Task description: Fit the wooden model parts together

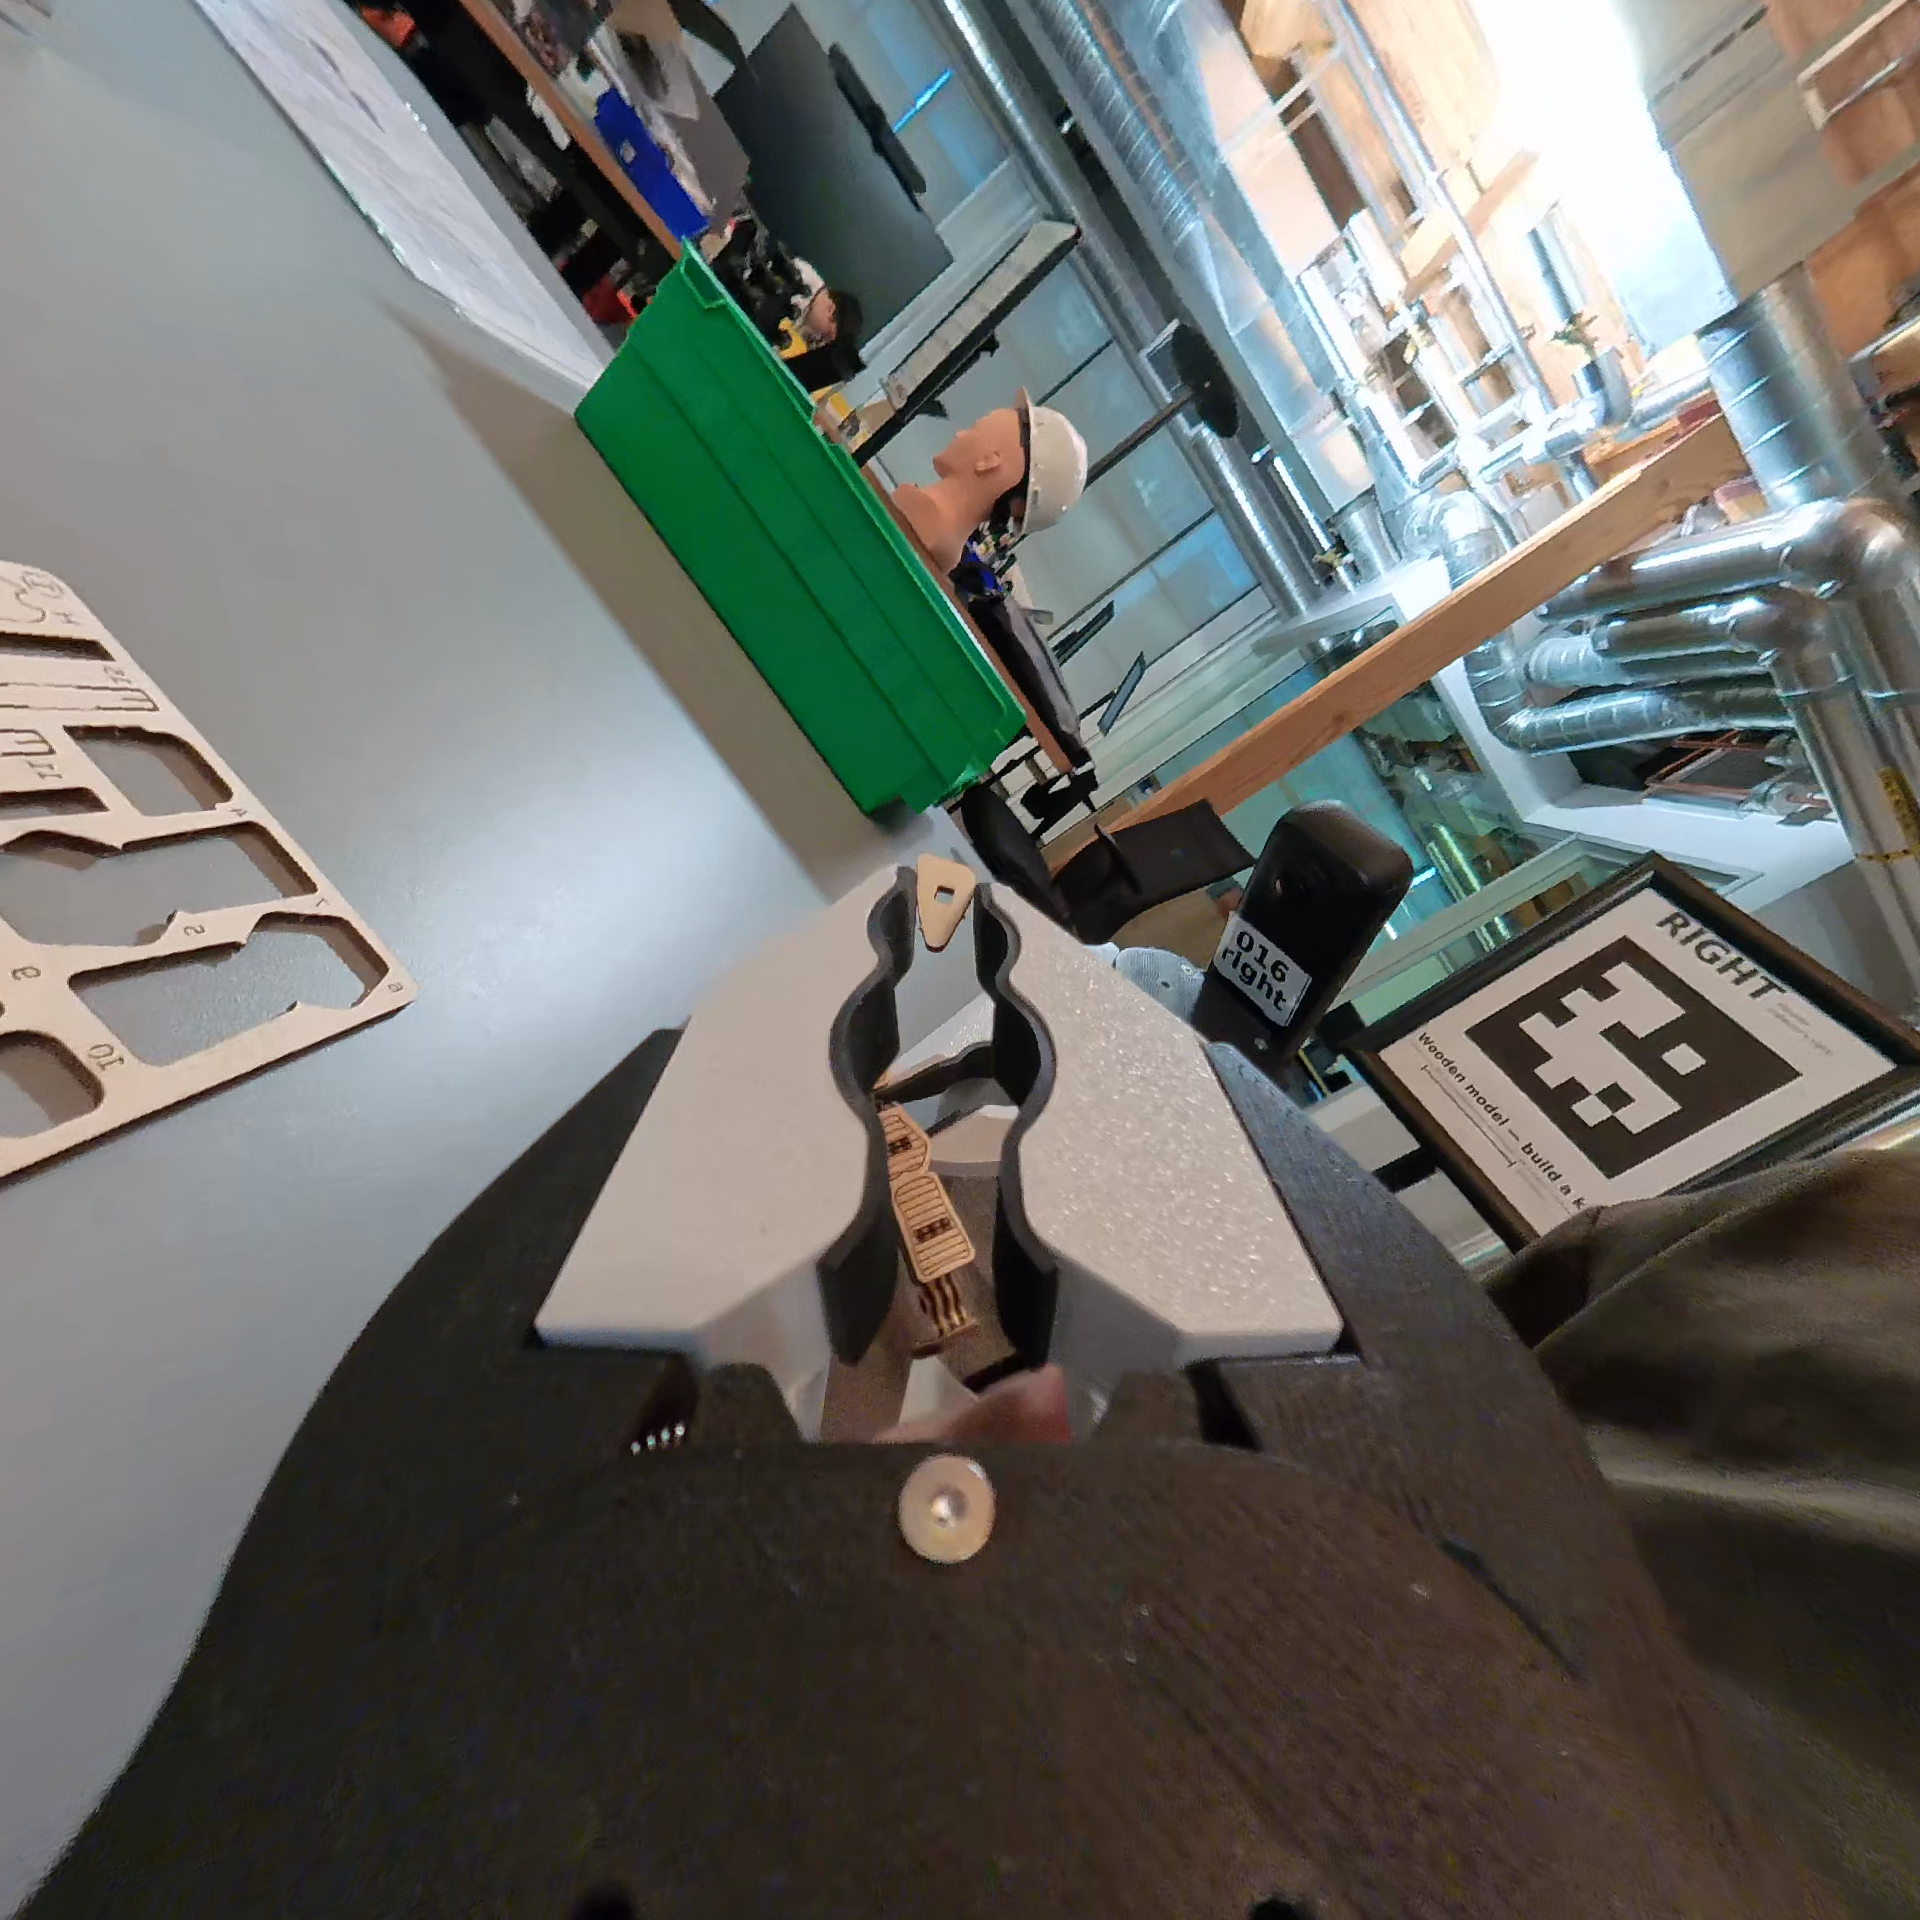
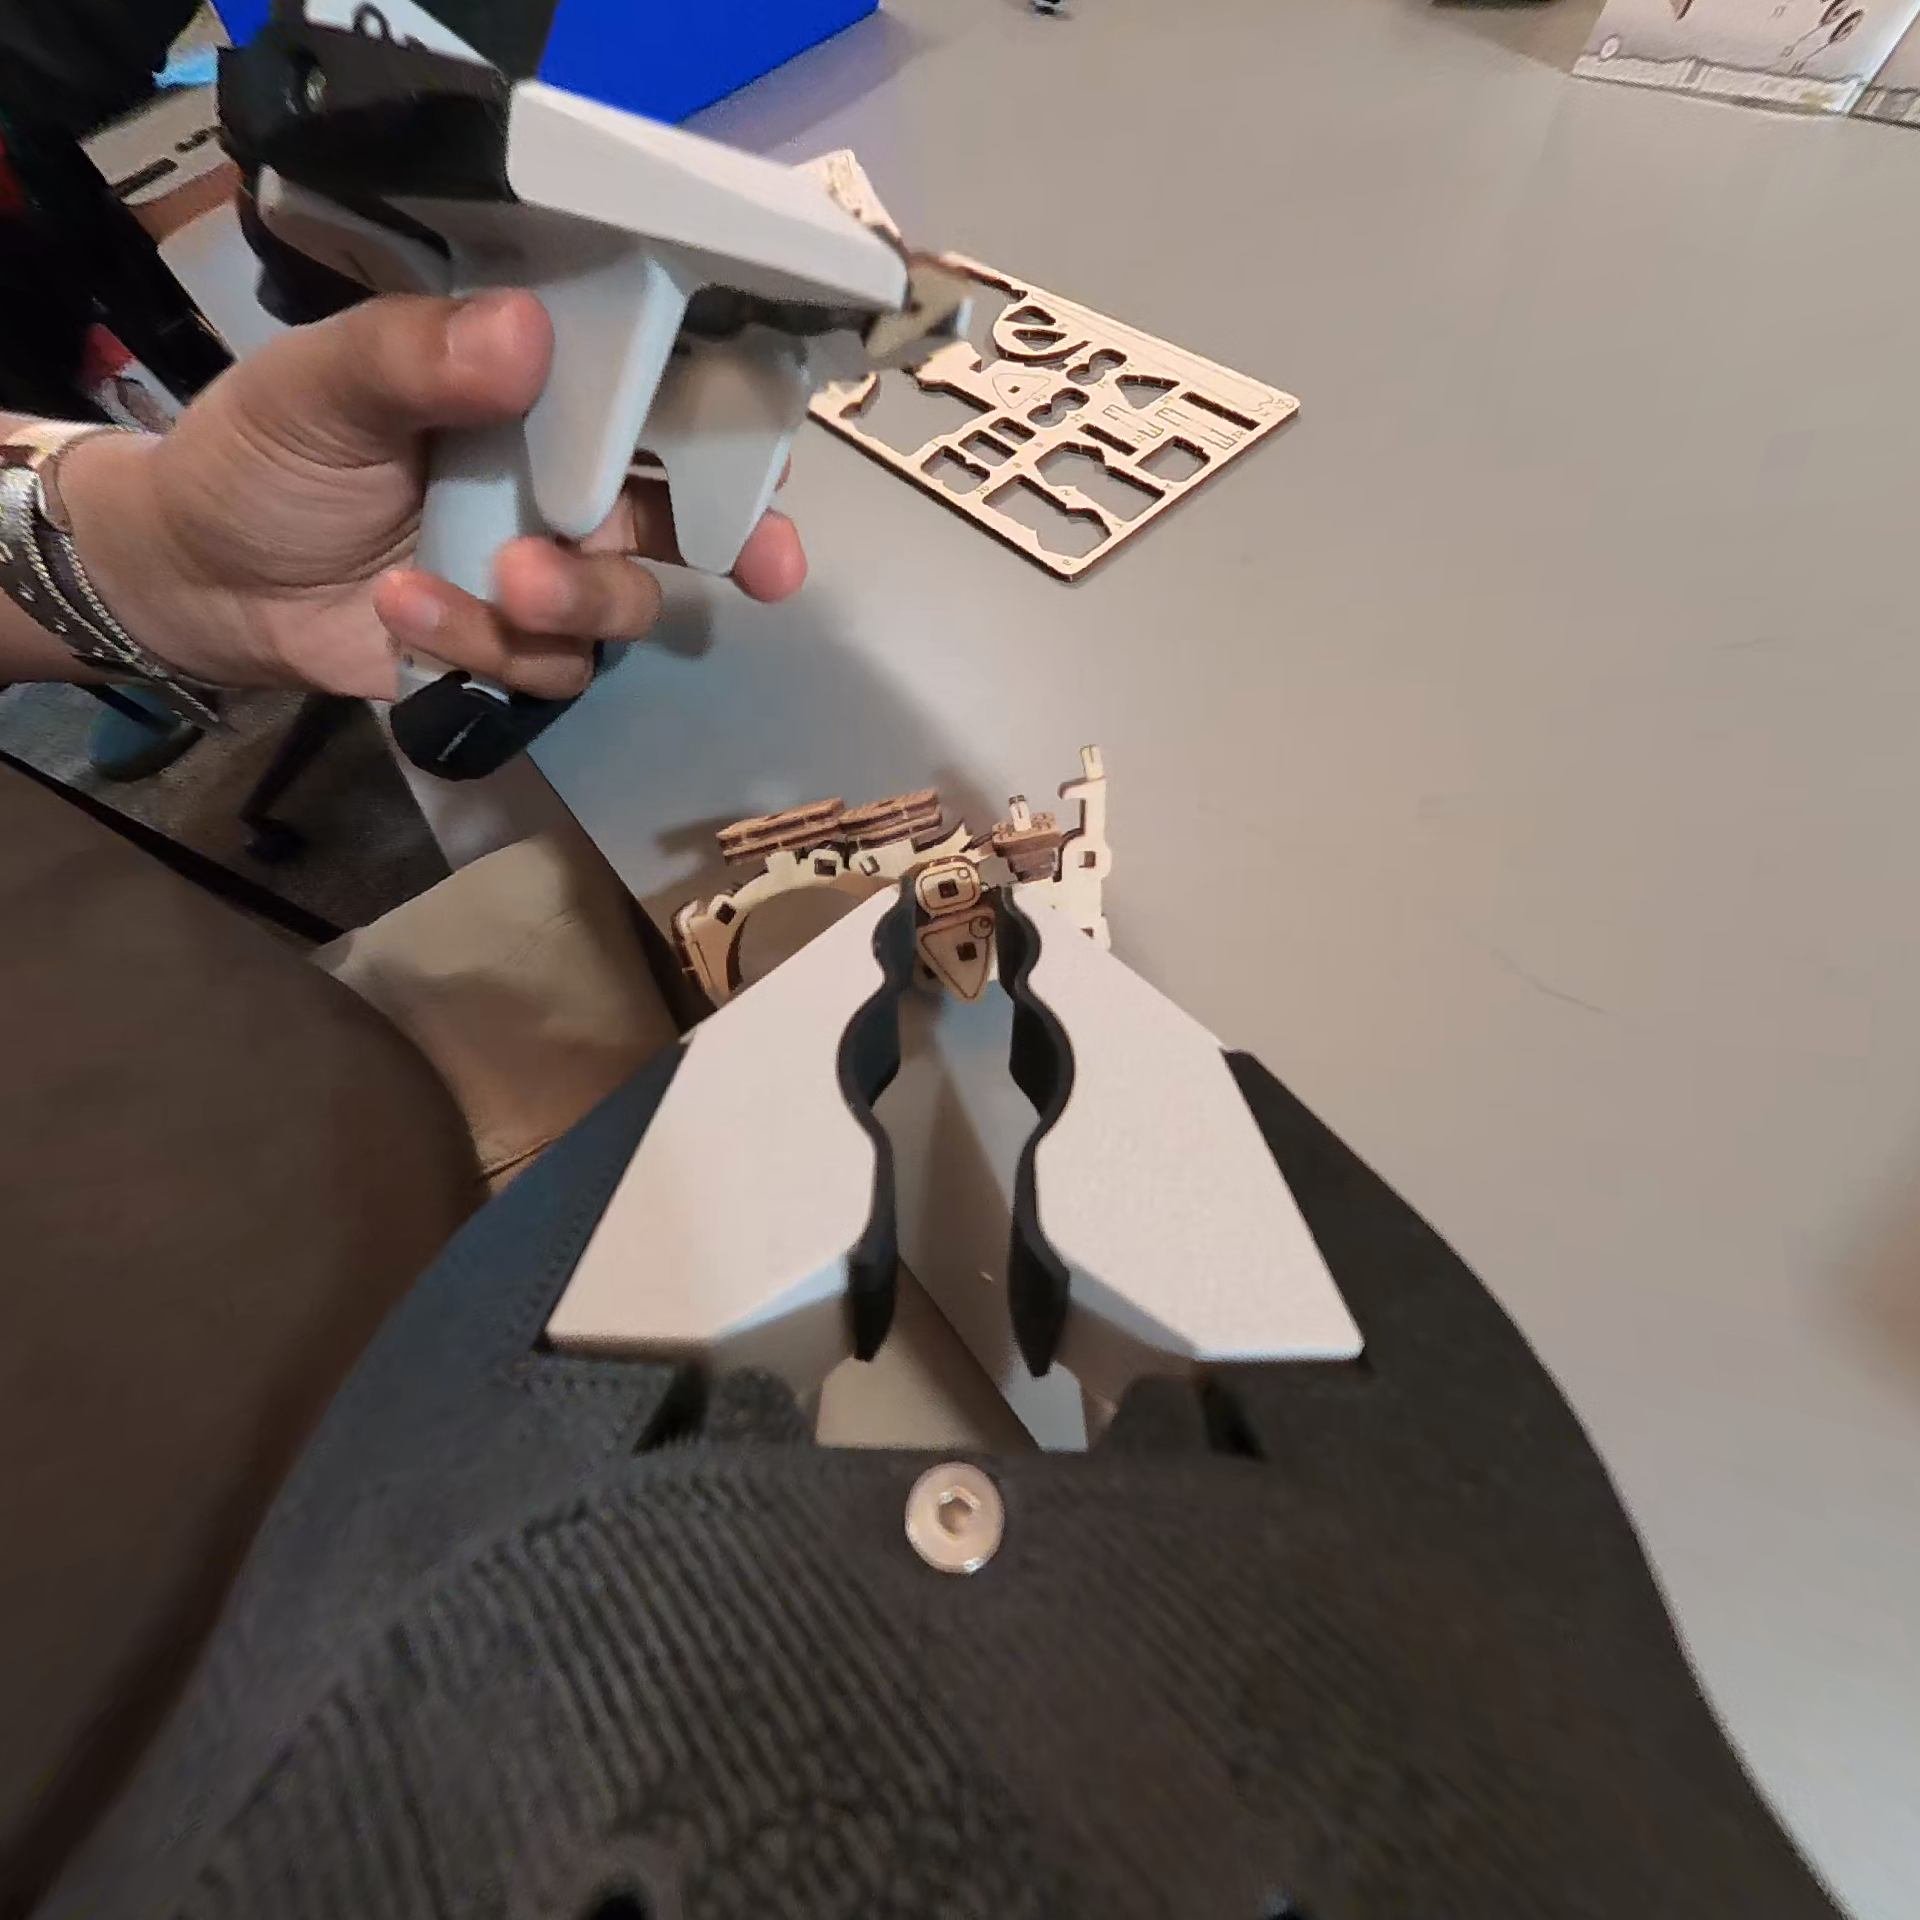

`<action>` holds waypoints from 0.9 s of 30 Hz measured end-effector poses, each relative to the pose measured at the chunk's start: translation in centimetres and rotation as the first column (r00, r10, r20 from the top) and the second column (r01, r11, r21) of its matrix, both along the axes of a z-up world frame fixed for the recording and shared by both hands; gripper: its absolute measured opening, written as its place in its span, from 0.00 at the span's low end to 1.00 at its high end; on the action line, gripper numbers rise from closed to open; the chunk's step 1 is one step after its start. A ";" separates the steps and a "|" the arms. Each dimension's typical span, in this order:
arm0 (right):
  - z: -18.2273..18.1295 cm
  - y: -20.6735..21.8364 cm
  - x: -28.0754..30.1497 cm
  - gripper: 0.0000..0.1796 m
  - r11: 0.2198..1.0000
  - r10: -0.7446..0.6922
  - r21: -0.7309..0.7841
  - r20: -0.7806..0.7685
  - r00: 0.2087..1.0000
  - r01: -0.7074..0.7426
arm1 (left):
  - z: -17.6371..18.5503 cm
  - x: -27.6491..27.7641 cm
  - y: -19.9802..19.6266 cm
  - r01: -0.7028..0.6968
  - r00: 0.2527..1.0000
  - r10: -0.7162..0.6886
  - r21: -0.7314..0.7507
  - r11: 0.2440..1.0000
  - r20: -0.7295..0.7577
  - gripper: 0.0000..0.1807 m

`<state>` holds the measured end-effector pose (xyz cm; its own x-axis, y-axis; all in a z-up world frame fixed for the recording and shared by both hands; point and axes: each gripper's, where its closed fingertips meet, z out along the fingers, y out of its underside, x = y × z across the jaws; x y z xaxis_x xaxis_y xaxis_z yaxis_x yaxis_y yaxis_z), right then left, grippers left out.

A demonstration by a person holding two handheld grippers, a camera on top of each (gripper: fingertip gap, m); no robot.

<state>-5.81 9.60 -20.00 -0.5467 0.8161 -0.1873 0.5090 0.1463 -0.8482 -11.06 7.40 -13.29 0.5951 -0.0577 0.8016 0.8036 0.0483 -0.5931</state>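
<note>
My left gripper (image 1: pixel 943 920) is pinching a small triangular wooden piece (image 1: pixel 941 909) right at its fingertips, the flat part standing edge-on between the black pads with its little cut-out window showing above them. In the right wrist view the same tool (image 2: pixel 914 312) hangs raised over the grey table (image 2: pixel 1507 727), a hand (image 2: pixel 343 499) wrapped round its handle, though its tips are blurred there, so I can't be sure how the piece sits in them.

My right gripper (image 2: pixel 951 961) is pressed onto the half-built wooden model (image 2: pixel 894 842), its tips clamped on a plate that carries a rounded tab and a triangular tab with square holes. The rest of the model reaches past the tips: a curved rib to the left, stacked slats on top and an upright post to the right, low over the table's near edge.

As I judge it, the step is to bring the loose triangle over to the model and seat it. To do that well I would keep the right grip firm and the model steady, turn the left wrist until the piece lines up with its slot, then press straight in, not at a slant; thin ply may snap if levered.

The two are well apart now. Farther out lies the punched-out parts sheet (image 2: pixel 1091 436), and beyond it a green bin (image 1: pixel 790 561).
</note>
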 end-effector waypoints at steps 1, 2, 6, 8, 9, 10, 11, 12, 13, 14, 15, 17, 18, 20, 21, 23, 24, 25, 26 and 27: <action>0.0 -0.1 0.0 0.08 1.000 0.003 -0.011 0.002 1.000 -0.003 | -0.2 0.2 0.1 0.008 1.000 -0.008 -0.020 1.000 0.000 0.04; 0.1 -0.2 0.0 0.08 1.000 0.005 -0.021 0.002 1.000 -0.005 | -0.5 0.3 0.2 0.015 1.000 -0.015 -0.043 0.999 -0.001 0.05; 0.2 -0.2 -0.1 0.11 1.000 0.001 -0.029 -0.003 1.000 -0.002 | -1.9 1.2 0.7 0.053 0.998 -0.055 -0.139 0.989 -0.009 0.05; 0.3 -0.2 -0.1 0.12 1.000 0.005 -0.020 -0.016 1.000 -0.005 | -2.2 1.3 0.8 0.056 0.998 -0.059 -0.167 0.984 -0.018 0.05; 0.7 -0.1 -0.1 0.13 1.000 0.008 -0.013 -0.036 0.999 -0.008 | -2.4 1.3 0.8 0.058 0.998 -0.062 -0.178 0.982 -0.018 0.04; 1.2 -0.1 -0.1 0.15 1.000 0.011 -0.007 -0.066 0.998 -0.011 | -2.5 1.3 0.8 0.059 0.998 -0.063 -0.189 0.980 -0.016 0.05; 1.8 0.0 -0.1 0.16 1.000 0.015 -0.008 -0.104 0.994 -0.016 | -2.7 1.3 0.7 0.058 0.998 -0.062 -0.209 0.976 -0.013 0.04; 2.5 0.0 0.0 0.18 1.000 0.023 -0.012 -0.144 0.989 -0.025 | -2.8 1.2 0.6 0.057 0.998 -0.061 -0.222 0.973 -0.011 0.04; 3.2 -0.2 0.1 0.21 0.999 0.035 -0.017 -0.183 0.983 -0.039 | -2.9 1.2 0.5 0.054 0.998 -0.057 -0.231 0.972 -0.007 0.04; 3.8 -0.4 0.3 0.23 0.998 0.053 -0.015 -0.220 0.974 -0.057 | -3.0 1.1 0.4 0.052 0.999 -0.053 -0.240 0.969 0.001 0.04; 4.2 -0.6 0.4 0.25 0.997 0.074 0.004 -0.251 0.965 -0.075 | -3.1 1.2 0.3 0.059 0.998 -0.059 -0.253 0.966 0.009 0.04; 4.4 -0.6 0.6 0.27 0.989 0.121 0.122 -0.293 0.948 -0.089 | -3.6 1.5 0.1 0.074 0.997 -0.074 -0.282 0.957 0.013 0.04; 4.2 -0.4 0.6 0.28 0.971 0.155 0.221 -0.310 0.938 -0.087 | -4.0 1.6 -0.1 0.079 0.997 -0.079 -0.302 0.950 0.012 0.04; 3.4 0.5 0.4 0.27 0.874 0.263 0.479 -0.329 0.907 -0.079 | -4.7 1.9 -0.5 0.089 0.996 -0.088 -0.329 0.940 0.018 0.05; 2.9 1.0 0.2 0.25 0.794 0.327 0.604 -0.328 0.886 -0.070 | -5.1 2.1 -0.6 0.094 0.996 -0.091 -0.339 0.936 0.024 0.05; 2.0 1.4 0.0 0.22 0.641 0.467 0.764 -0.314 0.827 -0.073 | -5.6 2.4 -0.8 0.111 0.994 -0.105 -0.357 0.927 0.035 0.05; 1.7 1.2 0.0 0.20 0.590 0.526 0.803 -0.302 0.795 -0.086 | -5.7 2.6 -0.8 0.120 0.993 -0.114 -0.363 0.924 0.036 0.05; 1.4 1.0 0.0 0.20 0.556 0.574 0.824 -0.290 0.765 -0.105 | -5.8 2.6 -0.8 0.120 0.993 -0.120 -0.374 0.920 0.025 0.05; 1.2 0.7 0.0 0.21 0.528 0.612 0.840 -0.274 0.742 -0.125 | -6.0 2.6 -0.9 0.108 0.993 -0.116 -0.393 0.913 0.004 0.04; 0.9 0.6 -0.2 0.22 0.498 0.643 0.855 -0.253 0.723 -0.143 | -6.2 2.5 -0.9 0.095 0.993 -0.113 -0.408 0.908 -0.019 0.04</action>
<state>-5.99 10.25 -19.07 -0.6385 0.1639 0.7519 -0.2264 0.8938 -0.3871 -8.55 6.52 -19.47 0.6368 0.2040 0.7436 0.7651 -0.2866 -0.5766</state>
